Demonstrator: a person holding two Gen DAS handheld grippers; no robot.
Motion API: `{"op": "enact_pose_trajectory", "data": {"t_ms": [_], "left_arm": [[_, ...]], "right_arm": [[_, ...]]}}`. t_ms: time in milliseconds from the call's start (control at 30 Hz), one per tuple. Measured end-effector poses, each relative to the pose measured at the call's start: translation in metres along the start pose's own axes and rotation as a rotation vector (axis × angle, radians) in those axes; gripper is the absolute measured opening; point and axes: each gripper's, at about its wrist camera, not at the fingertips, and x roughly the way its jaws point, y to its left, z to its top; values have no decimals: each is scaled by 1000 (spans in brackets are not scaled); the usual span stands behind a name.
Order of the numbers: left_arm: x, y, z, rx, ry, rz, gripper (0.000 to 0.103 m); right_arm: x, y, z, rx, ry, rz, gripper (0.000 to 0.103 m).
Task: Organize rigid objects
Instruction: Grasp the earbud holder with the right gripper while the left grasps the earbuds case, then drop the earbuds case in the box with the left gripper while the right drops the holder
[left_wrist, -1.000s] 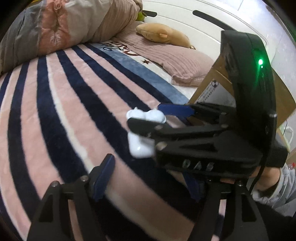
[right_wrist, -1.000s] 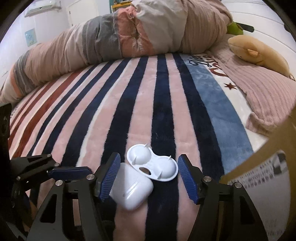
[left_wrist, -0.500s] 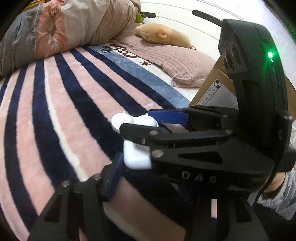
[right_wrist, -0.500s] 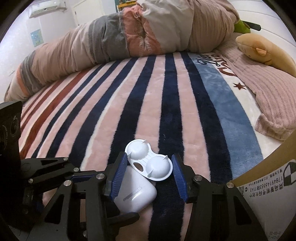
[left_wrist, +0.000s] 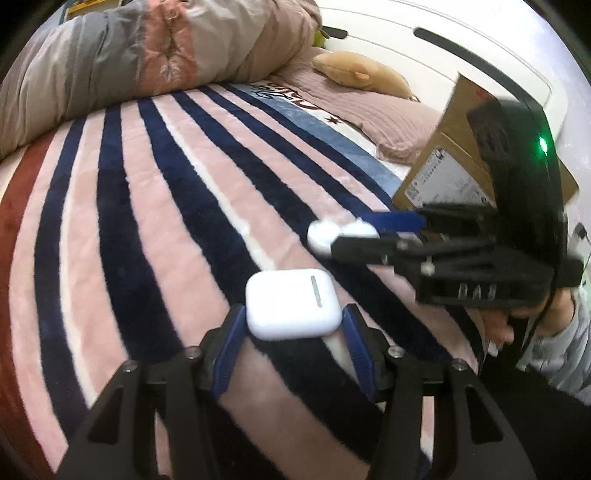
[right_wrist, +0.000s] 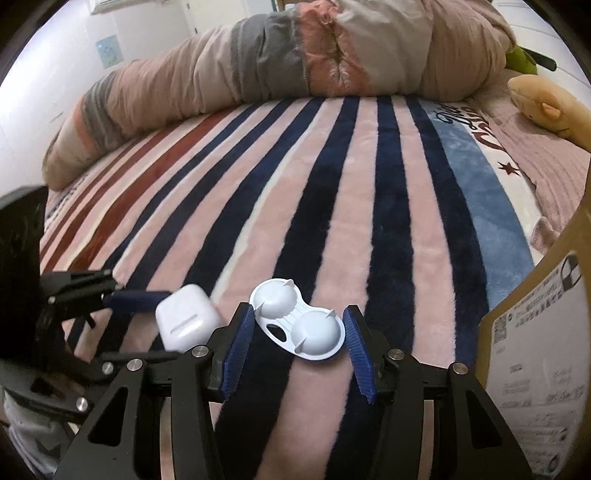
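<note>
Left wrist: L gripper (left_wrist: 293, 325) clamps earbud case (left_wrist: 291, 302)

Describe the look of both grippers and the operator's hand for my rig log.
Both are matte black, angular linkage frames with silver pivot bolts. The left gripper and right gripper carry ribbed blue finger pads. The right unit's curved black housing shows a lit green LED, raised lettering, and a thin black cable. The right hand is bare, with a light grey sleeve.

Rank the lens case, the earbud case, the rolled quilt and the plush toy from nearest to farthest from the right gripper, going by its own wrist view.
1. Lens case: between the right gripper's fingers.
2. Earbud case: just left.
3. Plush toy: far right.
4. Rolled quilt: across the far edge; roughly level with the toy.
</note>
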Motion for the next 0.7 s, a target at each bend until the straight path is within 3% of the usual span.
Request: {"op": "enact_pose_trajectory", "data": {"t_ms": [200,367,567,700], "left_arm": [[9,3,7,-38,-31,11,51],[0,-2,5,-29,-37,54,51],[-58,-17,4,-22,-106,132,51],[-110,-46,9,4,-173,164,51]], "right_arm": [[9,9,-4,-62,-11,-38,50],[3,15,-6,-94,-35,-55,44],[-40,41,-6,-144,-109,-15,43],[-95,64,-9,-195,-199,35,43]]}}
